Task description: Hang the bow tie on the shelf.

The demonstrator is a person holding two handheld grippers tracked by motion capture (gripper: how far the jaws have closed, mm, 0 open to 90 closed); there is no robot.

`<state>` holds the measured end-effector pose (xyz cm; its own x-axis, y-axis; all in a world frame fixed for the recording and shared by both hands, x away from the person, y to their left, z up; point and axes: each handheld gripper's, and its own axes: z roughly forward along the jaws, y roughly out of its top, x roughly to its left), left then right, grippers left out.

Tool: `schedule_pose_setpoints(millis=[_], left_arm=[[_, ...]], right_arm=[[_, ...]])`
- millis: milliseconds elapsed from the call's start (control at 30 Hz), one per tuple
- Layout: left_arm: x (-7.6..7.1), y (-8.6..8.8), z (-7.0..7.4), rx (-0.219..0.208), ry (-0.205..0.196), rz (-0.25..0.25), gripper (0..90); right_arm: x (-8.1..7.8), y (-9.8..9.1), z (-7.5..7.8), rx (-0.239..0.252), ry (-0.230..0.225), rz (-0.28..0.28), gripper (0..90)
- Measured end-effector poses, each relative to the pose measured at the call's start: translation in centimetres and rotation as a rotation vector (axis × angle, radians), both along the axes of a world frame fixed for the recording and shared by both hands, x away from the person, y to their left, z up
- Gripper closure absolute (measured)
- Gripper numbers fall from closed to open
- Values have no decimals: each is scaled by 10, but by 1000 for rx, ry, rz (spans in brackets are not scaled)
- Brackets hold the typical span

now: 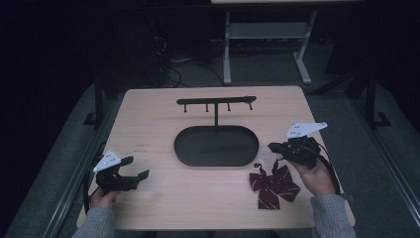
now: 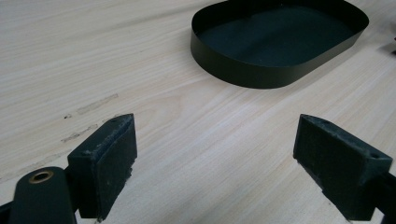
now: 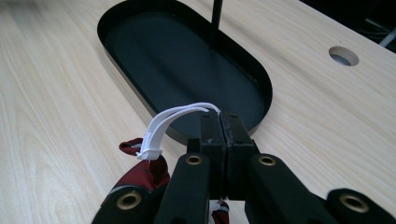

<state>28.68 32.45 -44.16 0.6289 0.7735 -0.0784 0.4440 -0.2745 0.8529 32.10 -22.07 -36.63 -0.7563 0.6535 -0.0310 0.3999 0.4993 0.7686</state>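
My right gripper (image 3: 223,122) has its fingers pinched on the white elastic loop (image 3: 164,122) of a striped bow tie (image 1: 274,185) lying on the counter (image 1: 158,119), beside the black tray (image 1: 216,146). My left gripper (image 2: 215,163) hovers with fingers spread.

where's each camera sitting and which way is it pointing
High view: above the person's side, looking forward and down at the table; forearms, hands and both tools show.
Left gripper view: on the left tool, jaws apart, facing the tray.
Right gripper view: on the right tool, shut on the bow tie's white band.
All share the tray.
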Motion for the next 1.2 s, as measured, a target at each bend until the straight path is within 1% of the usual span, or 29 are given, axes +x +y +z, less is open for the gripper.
schedule_pose_setpoints(millis=[67,200,367,467,633,833,900,1033,1067,1167,1200], left_arm=[[0,0,0,-7,-1,2,130],[0,0,0,-5,-1,1,130],[0,0,0,-8,-2,2,130],[0,0,1,-6,-1,3,130],[0,0,1,-5,-1,2,130],[0,1,1,-8,-6,4,130],[0,1,1,1,-10,-3,130],[0,1,1,0,-10,0,130],[0,1,1,-5,-10,1,130],[0,1,1,-2,-13,2,130],[0,1,1,-3,-8,2,130]], right_arm=[[0,1,1,0,0,2,886],[2,5,4,-8,-2,14,887],[3,10,11,8,-10,34,886],[4,13,13,4,-14,40,886],[6,21,18,-7,-20,53,886],[12,32,24,-9,-25,69,886],[13,34,26,-12,-27,73,886],[15,38,29,-18,-32,80,886],[16,39,29,-9,-34,83,886],[19,42,30,-8,-26,88,886],[19,42,30,-8,-26,88,886]])
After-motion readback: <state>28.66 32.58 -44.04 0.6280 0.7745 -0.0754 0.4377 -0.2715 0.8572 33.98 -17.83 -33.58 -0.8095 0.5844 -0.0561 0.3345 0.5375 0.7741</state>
